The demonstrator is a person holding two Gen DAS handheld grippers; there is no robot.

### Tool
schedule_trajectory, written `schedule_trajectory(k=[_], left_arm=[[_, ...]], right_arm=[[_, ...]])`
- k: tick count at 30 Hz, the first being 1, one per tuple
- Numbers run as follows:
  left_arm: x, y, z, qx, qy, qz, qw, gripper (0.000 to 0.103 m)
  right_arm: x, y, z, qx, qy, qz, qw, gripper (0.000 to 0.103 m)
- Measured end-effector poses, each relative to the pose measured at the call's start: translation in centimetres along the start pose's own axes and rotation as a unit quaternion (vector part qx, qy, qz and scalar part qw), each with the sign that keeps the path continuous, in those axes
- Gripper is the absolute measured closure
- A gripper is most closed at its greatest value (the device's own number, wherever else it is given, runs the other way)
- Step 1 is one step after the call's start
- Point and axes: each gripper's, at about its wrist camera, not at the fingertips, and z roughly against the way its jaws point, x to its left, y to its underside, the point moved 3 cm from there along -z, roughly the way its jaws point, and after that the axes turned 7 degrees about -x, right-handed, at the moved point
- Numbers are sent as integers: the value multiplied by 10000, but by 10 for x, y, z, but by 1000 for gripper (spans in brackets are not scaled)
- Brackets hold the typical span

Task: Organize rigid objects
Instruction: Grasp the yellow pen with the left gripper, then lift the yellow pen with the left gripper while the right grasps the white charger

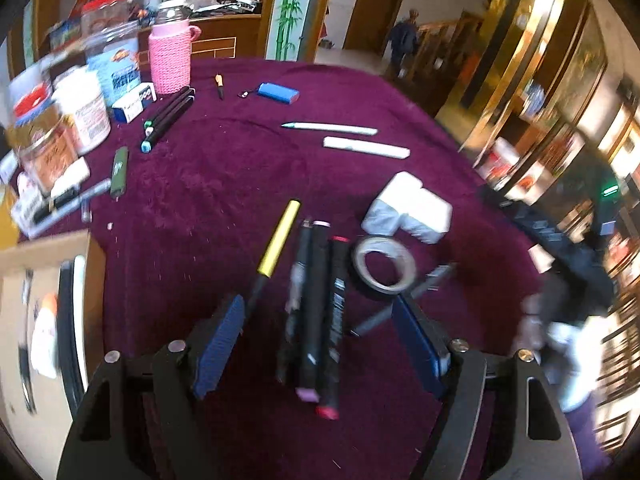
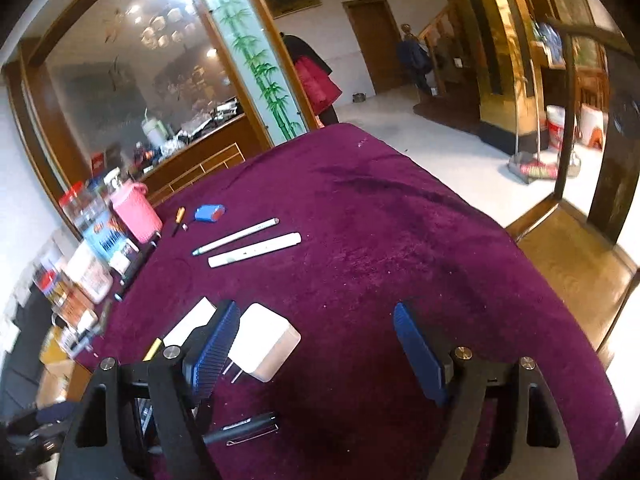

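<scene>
L gripper (image 1: pixel 320 340): my jaws spread wide, nothing clamped. Between the pads lies a bundle of three black markers (image 1: pixel 316 312), side by side and touching, running lengthwise away from me; pink cap and red cap at the near ends. Whether pads touch cloth, can't tell. Blurry here.

Just off my L pad, a yellow-capped pen (image 1: pixel 276 248) angles away up-right, black barrel end near the pad tip. Just ahead of my R pad, a roll of tape (image 1: pixel 383 264) lies flat, beside the marker tips; a grey pen (image 1: pixel 400 300) lies partly under it. Beyond the tape, a white charger block (image 1: pixel 408 212). Farther ahead, two white pens (image 1: pixel 360 140) roughly parallel, then a blue battery pack (image 1: pixel 278 92) and a small orange-handled tool (image 1: pixel 219 85). Far L of the jaws: second set of black markers (image 1: pixel 168 116) w/ green/blue caps, green lighter-shaped thing (image 1: pixel 119 172), pink knit-sleeved bottle (image 1: pixel 170 54), jars and boxes crowded at the edge. All on purple tablecloth (image 1: pixel 224 176).

R gripper (image 2: pixel 316 344): jaws wide apart too, holding nothing; bare cloth (image 2: pixel 380 240) between them. White charger w/ prongs (image 2: pixel 264 342) sits just inside my L pad, touching or nearly, can't tell. Black clip pen (image 2: pixel 248 426) lies below that pad, close in. Ahead-L, well apart: the two white pens (image 2: pixel 252 242).
</scene>
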Motion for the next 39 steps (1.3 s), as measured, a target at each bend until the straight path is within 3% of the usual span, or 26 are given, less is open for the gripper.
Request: schedule_trajectory(k=[3, 5, 13, 18, 22, 27, 29, 34, 39], left_arm=[[6, -2, -16, 134, -186, -197, 9995, 67], [13, -2, -24, 203, -229, -275, 9992, 72], [20, -4, -56, 497, -136, -748, 9959, 74], [24, -13, -78, 802, -240, -782, 9934, 74], [16, -19, -85, 710, -360, -1053, 9912, 74], [-2, -18, -89, 473, -533, -1485, 9863, 95], [-10, -14, -88, 331, -680, -1659, 9832, 96], [7, -25, -66, 57, -384, -952, 9947, 96], [11, -32, -8, -485, 129, -524, 9974, 95]], right_arm=[[11, 2, -1, -10, -73, 212, 9997, 20], [16, 3, -4, -16, -52, 343, 9994, 20], [25, 8, -8, 76, -88, 558, 9984, 20], [23, 8, -9, 123, -80, 522, 9985, 20], [22, 8, -10, 146, -94, 476, 9987, 20], [21, 7, -12, 179, -89, 462, 9987, 20], [20, 8, -12, 188, -78, 443, 9988, 20], [12, 8, -16, 243, -51, 243, 9994, 20], [0, 8, -19, 341, -108, -49, 9993, 20]])
